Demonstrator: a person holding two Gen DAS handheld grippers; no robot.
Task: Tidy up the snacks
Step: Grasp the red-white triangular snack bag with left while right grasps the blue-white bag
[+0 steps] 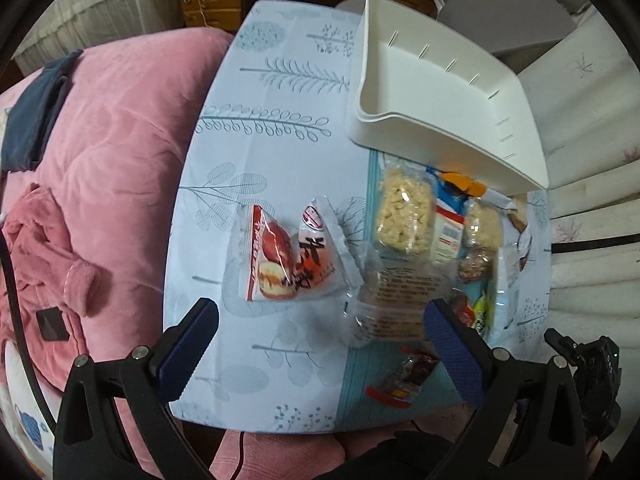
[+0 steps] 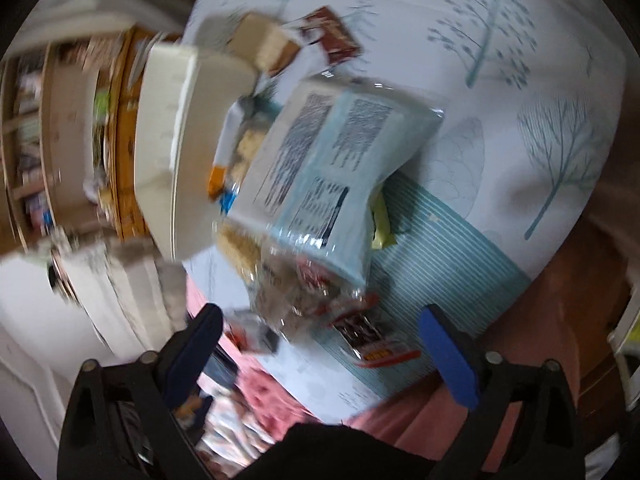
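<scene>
In the left wrist view the left gripper (image 1: 320,344) spreads its blue fingers (image 1: 188,344) wide at the bottom of the frame, holding nothing, above a table (image 1: 248,160) with a pale leaf-print cloth; a white bin (image 1: 444,96) sits at the upper right; a red and white packet (image 1: 296,252) lies at centre, apart from the rest; a clear bag of puffed rice (image 1: 404,212) lies just right of it, and more snacks crowd beside that up to the bin's near wall; a small red candy (image 1: 400,380) lies low, near the right finger; a pink blanket (image 1: 100,160) fills the left side. In the right wrist view, which is blurred, the right gripper (image 2: 324,344) is likewise wide open and empty at the bottom; a light blue packet (image 2: 332,160) with printed text lies at centre atop the pile of snacks; the white bin (image 2: 176,140) shows at the left; the red candy (image 2: 372,340) lies between the fingers' tips on a striped part of the cloth.
</scene>
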